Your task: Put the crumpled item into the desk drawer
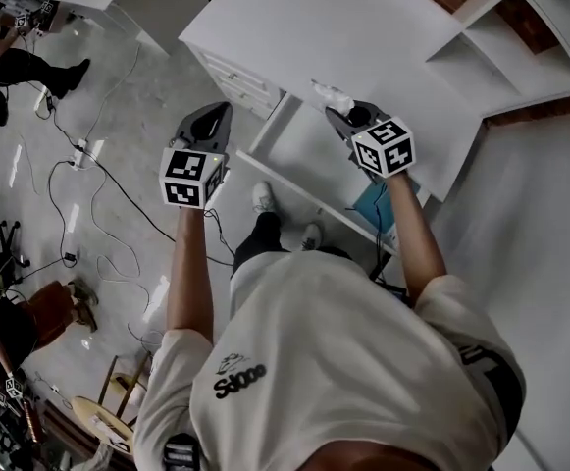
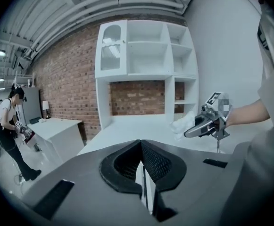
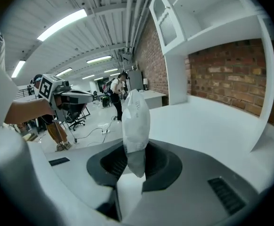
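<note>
The right gripper's (image 3: pixel 136 158) jaws clamp the crumpled item (image 3: pixel 136 119), its faint print unreadable, while the left gripper's (image 2: pixel 143 167) jaws sit together.

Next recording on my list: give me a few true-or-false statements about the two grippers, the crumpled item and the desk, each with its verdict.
1. The right gripper is shut on the crumpled white item. True.
2. The crumpled white item already lies in the desk drawer. False: it sticks up from the right gripper's jaws, above the white desk.
3. The left gripper grips a drawer handle. False: its jaws are together with nothing between them.
4. A brick wall stands behind the white shelf unit. True.
</note>
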A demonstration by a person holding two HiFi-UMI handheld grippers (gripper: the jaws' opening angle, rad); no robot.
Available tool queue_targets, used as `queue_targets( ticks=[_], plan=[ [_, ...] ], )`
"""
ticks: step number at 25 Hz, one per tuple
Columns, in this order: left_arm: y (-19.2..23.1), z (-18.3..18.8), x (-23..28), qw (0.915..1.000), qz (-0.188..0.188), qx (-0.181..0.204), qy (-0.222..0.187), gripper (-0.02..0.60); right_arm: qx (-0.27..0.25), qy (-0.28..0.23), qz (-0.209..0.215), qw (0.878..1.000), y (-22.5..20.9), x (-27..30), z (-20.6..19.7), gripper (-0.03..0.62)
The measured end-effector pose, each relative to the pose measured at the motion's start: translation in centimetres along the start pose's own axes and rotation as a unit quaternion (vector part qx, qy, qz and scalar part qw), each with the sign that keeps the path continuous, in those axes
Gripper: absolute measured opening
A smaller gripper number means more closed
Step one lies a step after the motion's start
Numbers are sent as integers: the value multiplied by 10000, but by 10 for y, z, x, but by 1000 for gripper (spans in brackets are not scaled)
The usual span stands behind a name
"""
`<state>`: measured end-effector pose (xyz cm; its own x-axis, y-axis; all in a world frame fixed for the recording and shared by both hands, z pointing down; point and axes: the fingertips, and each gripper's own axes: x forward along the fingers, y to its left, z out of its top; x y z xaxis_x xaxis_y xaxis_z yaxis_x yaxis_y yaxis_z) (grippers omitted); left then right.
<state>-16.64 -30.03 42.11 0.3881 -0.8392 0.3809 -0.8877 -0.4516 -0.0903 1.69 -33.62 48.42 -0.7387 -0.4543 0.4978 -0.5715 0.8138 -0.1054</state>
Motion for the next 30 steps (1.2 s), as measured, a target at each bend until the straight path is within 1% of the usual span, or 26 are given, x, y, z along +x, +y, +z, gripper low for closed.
queue_targets(
  ticks=[2,4,6,8,13,18,21,23,26,30],
  plan=[
    [11,-10,8,9998,112,100,142,17,33,189,151,9997,0,19,-13,54],
    [19,-22,15,9995,117,75,284,17,88,386,311,9987,1,37,-28,54],
    [25,-35,22,9991,40,-97,400,17,198,584,445,9971,2,54,-45,54],
    [32,-47,28,9985,-2,-226,492,17,349,733,491,9955,2,69,-60,54],
    [44,-78,40,9967,-54,-579,564,17,607,1187,315,9906,-2,105,-107,54],
    [44,-111,54,9926,-161,-851,850,17,910,1659,597,9801,10,133,-153,54],
    [42,-127,64,9902,-268,-944,997,17,1217,1809,745,9731,15,148,-171,54],
    [41,-136,71,9886,-309,-997,1083,17,1384,1875,770,9694,14,158,-180,54],
    [43,-152,77,9857,-301,-1150,1197,17,1604,1953,753,9646,15,172,-194,54],
    [49,-170,78,9808,-257,-1389,1347,17,2051,1995,788,9549,20,188,-205,58]
  ],
)
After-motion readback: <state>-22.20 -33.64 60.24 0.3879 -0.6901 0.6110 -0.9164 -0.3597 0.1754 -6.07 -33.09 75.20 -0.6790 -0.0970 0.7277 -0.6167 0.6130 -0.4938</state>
